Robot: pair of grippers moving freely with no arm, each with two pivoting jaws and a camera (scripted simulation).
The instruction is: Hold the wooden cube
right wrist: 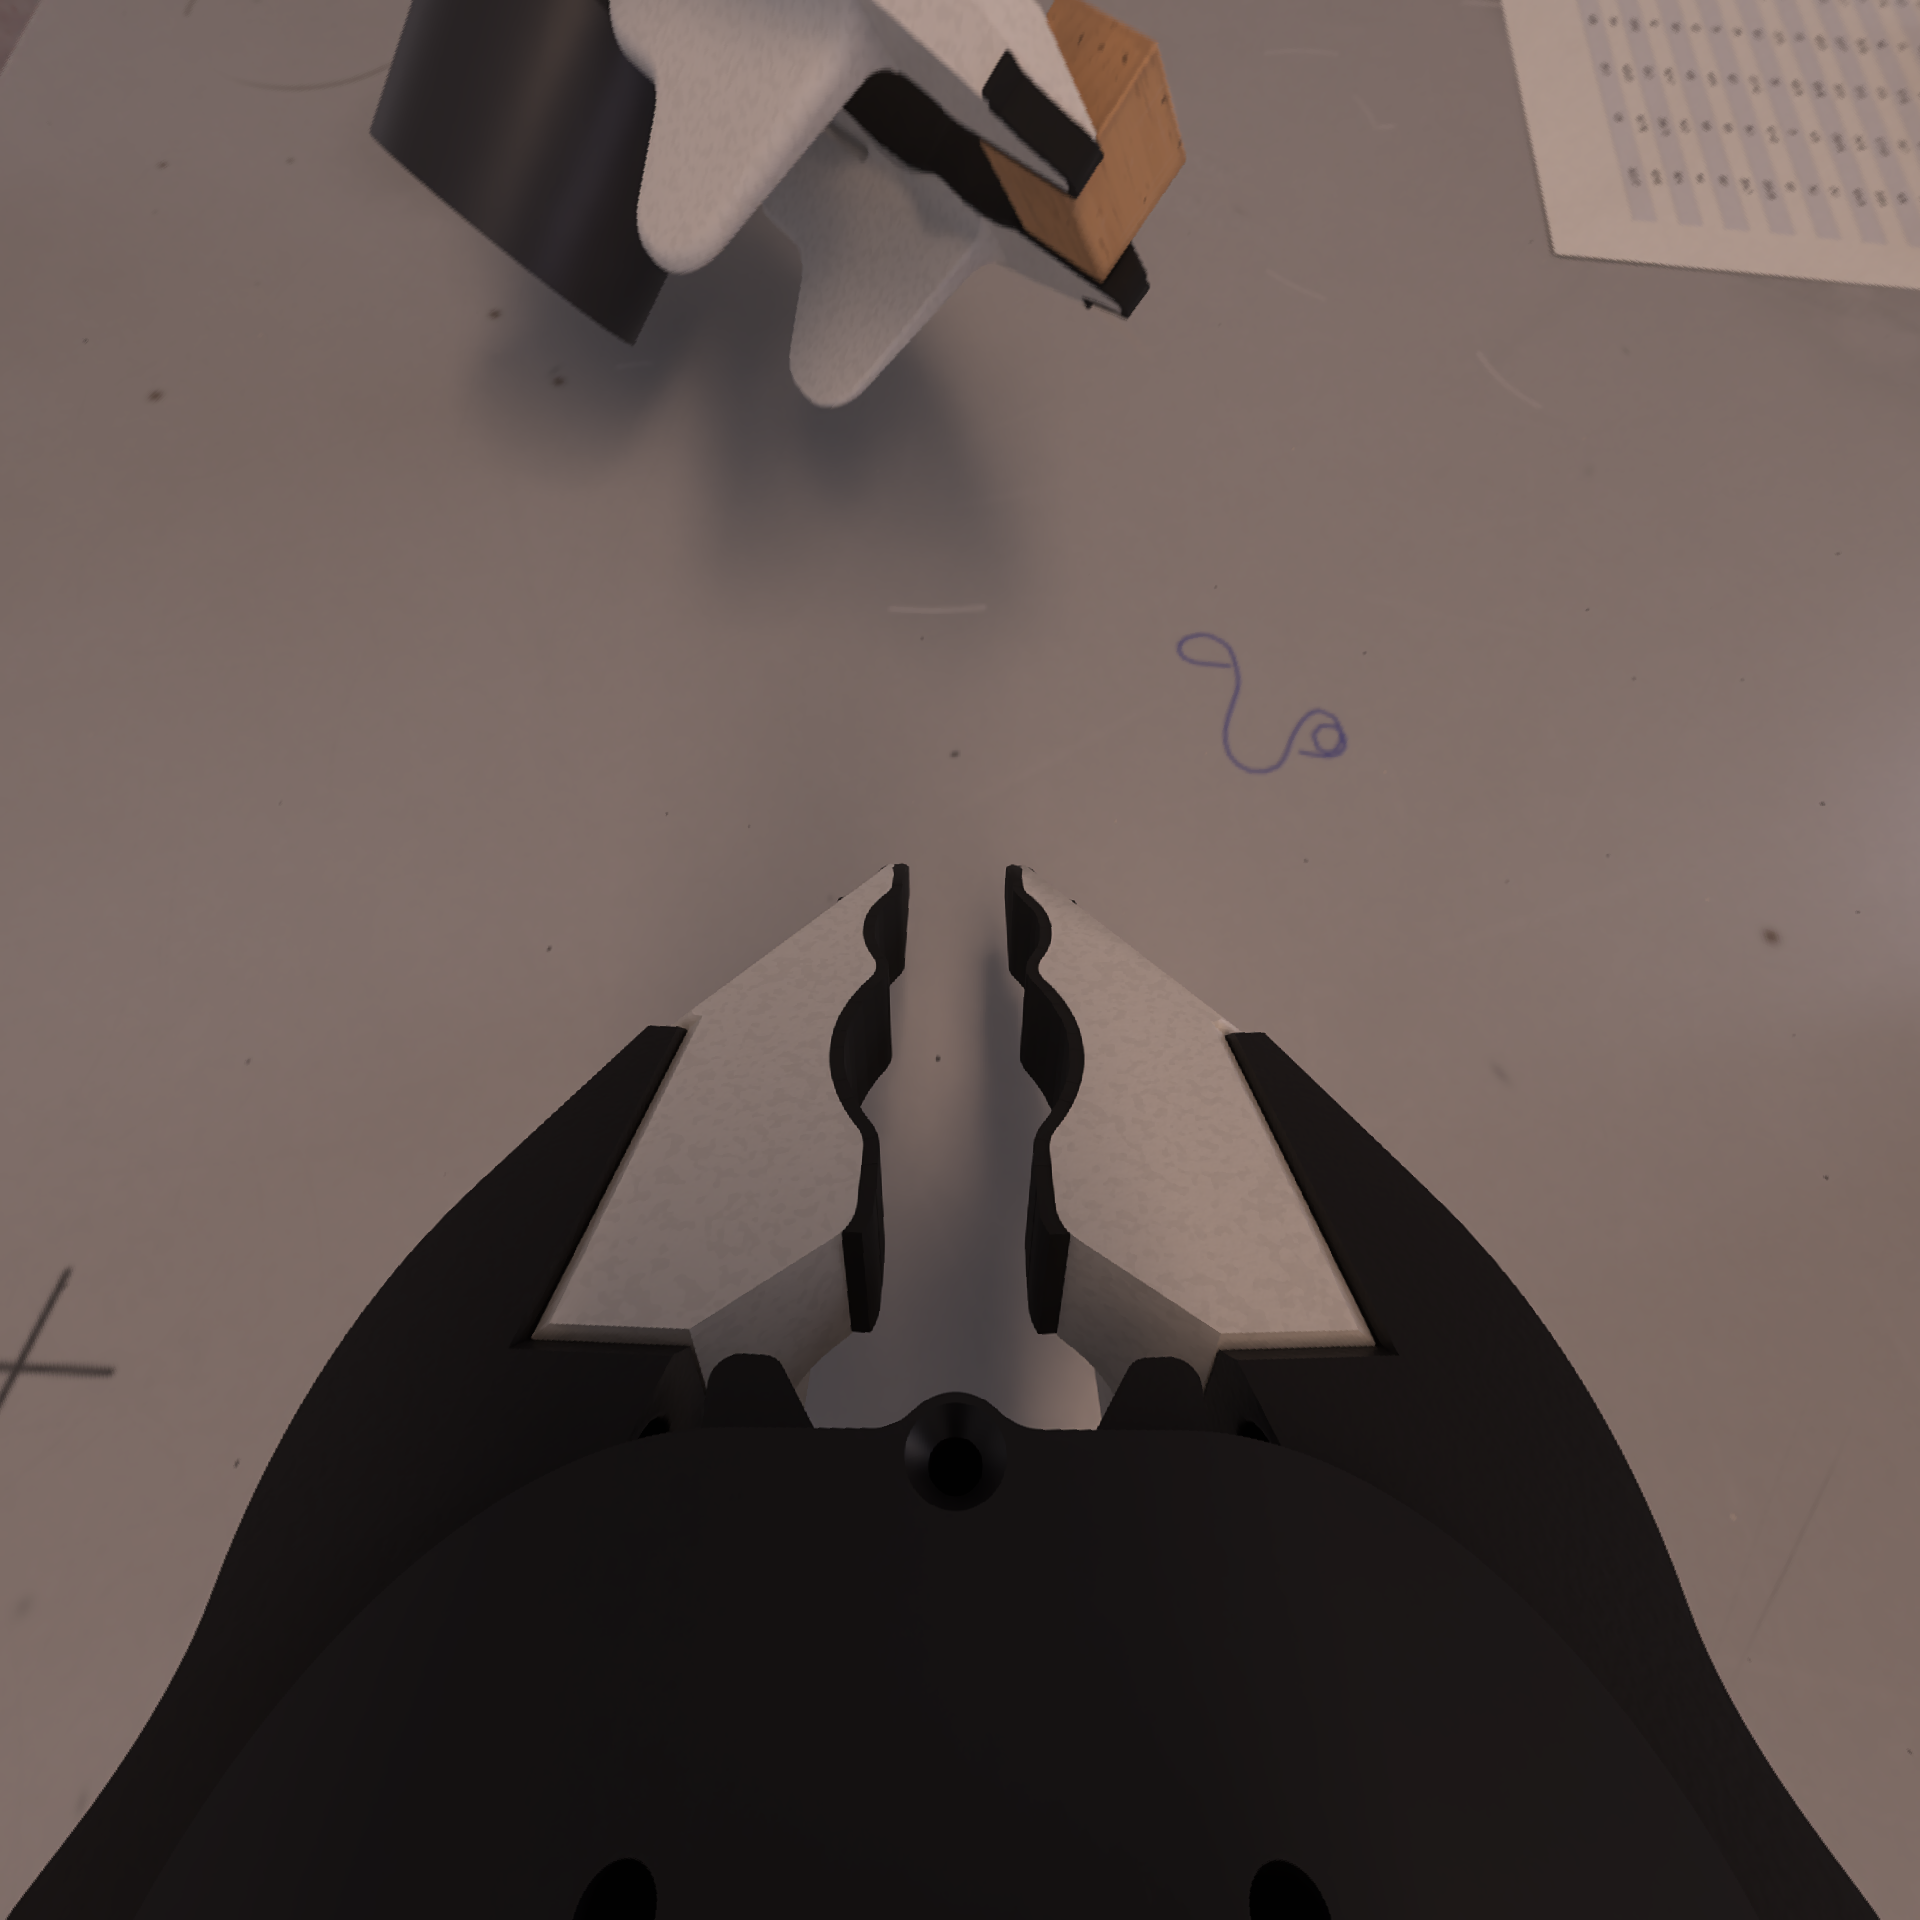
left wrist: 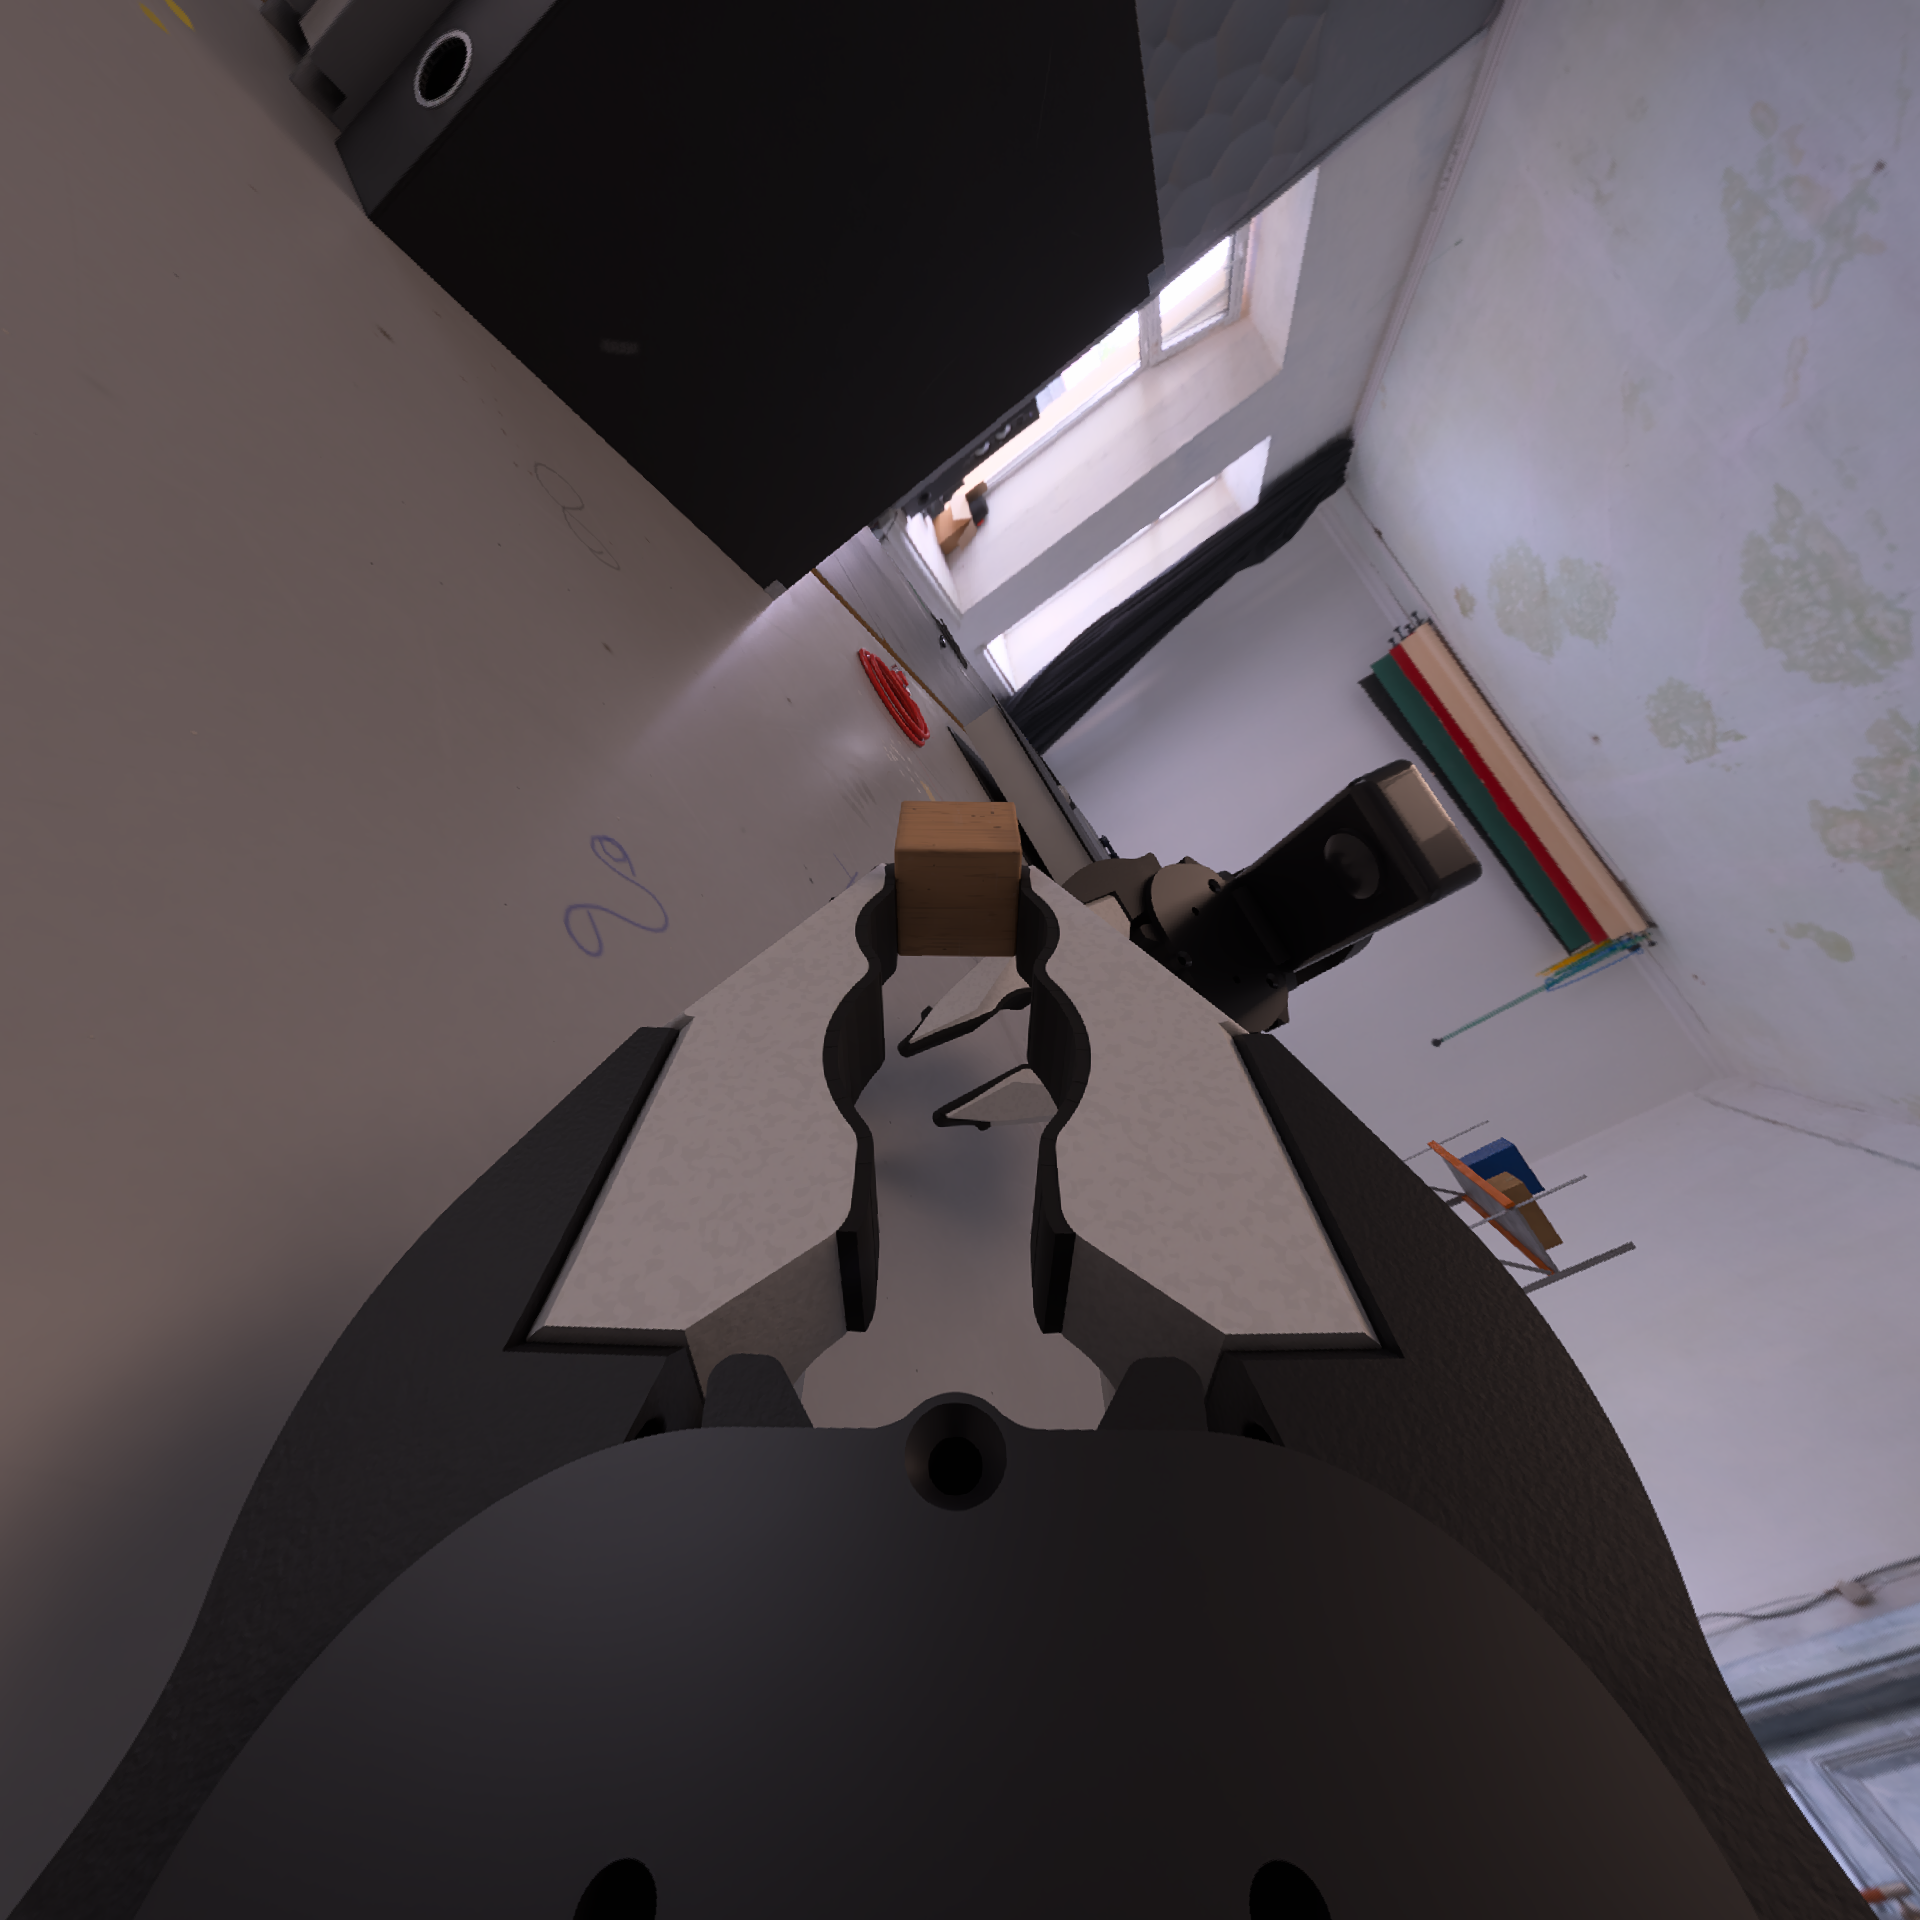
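Observation:
The wooden cube [left wrist: 956, 878] is a small light-brown block pinched between the fingertips of my left gripper [left wrist: 956, 894], which is shut on it and holds it in the air above the grey table [left wrist: 312, 727]. In the right wrist view the cube [right wrist: 1127, 135] and the left gripper [right wrist: 1081, 177] show at the top, tilted, with a shadow on the table beneath. My right gripper [right wrist: 956, 873] points down at the table [right wrist: 416, 727] with a narrow gap between its jaws and nothing in it. Its dark body [left wrist: 1309, 894] shows beyond the cube.
A printed sheet of paper [right wrist: 1725, 135] lies at the table's top right. A blue pen scribble [right wrist: 1262, 707] and a black cross mark [right wrist: 42, 1361] are on the table. A large black box [left wrist: 779, 260] and a red object [left wrist: 894, 696] stand farther off.

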